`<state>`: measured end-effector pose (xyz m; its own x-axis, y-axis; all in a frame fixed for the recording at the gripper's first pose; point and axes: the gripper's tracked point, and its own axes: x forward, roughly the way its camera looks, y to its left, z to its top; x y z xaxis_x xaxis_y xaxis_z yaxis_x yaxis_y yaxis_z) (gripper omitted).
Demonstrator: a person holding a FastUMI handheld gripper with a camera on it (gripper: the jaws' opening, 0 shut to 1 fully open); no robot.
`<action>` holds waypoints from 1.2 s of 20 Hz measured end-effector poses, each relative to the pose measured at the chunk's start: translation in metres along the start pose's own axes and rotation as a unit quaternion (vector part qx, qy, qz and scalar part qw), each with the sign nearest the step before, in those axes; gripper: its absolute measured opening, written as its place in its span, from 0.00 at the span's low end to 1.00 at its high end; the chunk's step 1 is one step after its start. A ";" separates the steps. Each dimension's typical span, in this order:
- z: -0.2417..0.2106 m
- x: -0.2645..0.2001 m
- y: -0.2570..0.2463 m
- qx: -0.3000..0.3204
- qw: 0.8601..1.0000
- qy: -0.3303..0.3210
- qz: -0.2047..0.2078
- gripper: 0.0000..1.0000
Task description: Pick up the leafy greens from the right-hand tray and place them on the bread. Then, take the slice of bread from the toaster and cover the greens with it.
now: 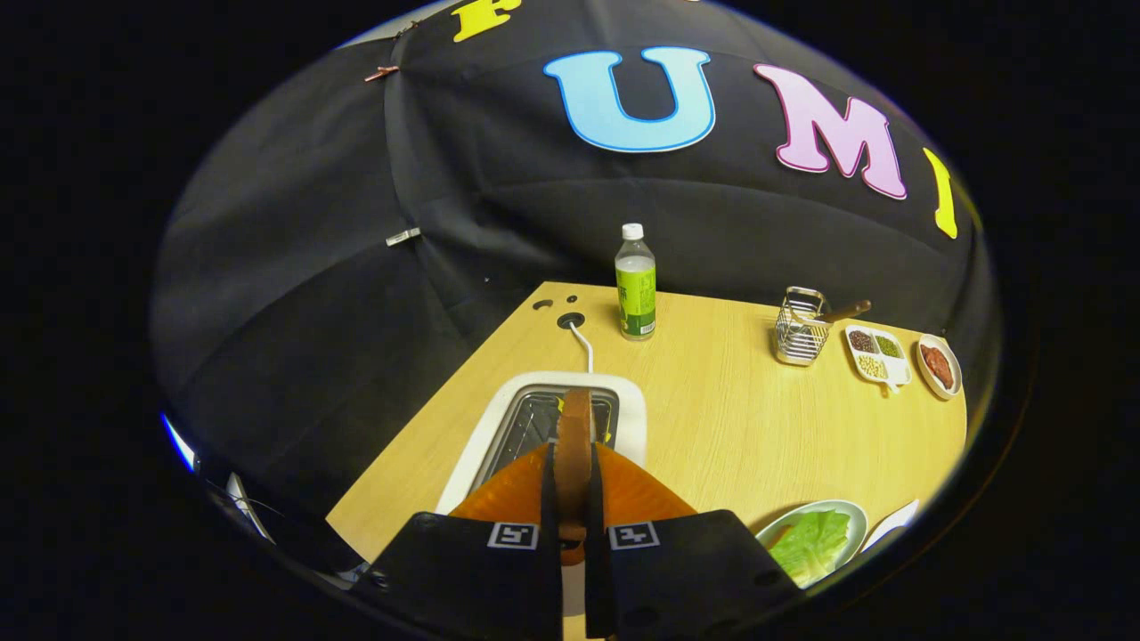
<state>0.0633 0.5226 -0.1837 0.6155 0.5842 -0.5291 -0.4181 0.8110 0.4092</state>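
The gripper point(572, 485) has its two fingers closed tight on a slice of bread point(573, 445), one finger pressed flat against each broad face. The slice stands on edge between them, brown crust upward, and it rises from the slot of the toaster point(512, 414), a white box with a dark metal opening right ahead of the fingers. The slice's lower end sits at the slot; how far it is out of the slot cannot be told. A white cord point(583, 343) runs from the toaster's far side to a round hole in the table point(730, 418), a pale wooden top.

Right of the fingers, close by, a plate point(850, 512) holds the leafy greens point(812, 545), a light green piece lying flat. Far across the table stand a bottle point(636, 283) with a green label, a wire basket point(800, 328), a divided white dish point(877, 354) of beans and a small dish point(939, 365) with something reddish.
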 end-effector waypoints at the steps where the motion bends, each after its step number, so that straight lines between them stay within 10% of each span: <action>1: 0.008 -0.007 0.002 0.003 1.000 -0.009 0.007 0.14; 12: 0.090 -0.114 -0.027 0.064 0.990 -0.122 0.035 0.14; 24: 0.008 -0.173 -0.189 0.071 0.985 -0.108 -0.115 0.14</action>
<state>0.0412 0.2681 -0.1634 0.8165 0.3541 -0.4560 -0.1641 0.8996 0.4046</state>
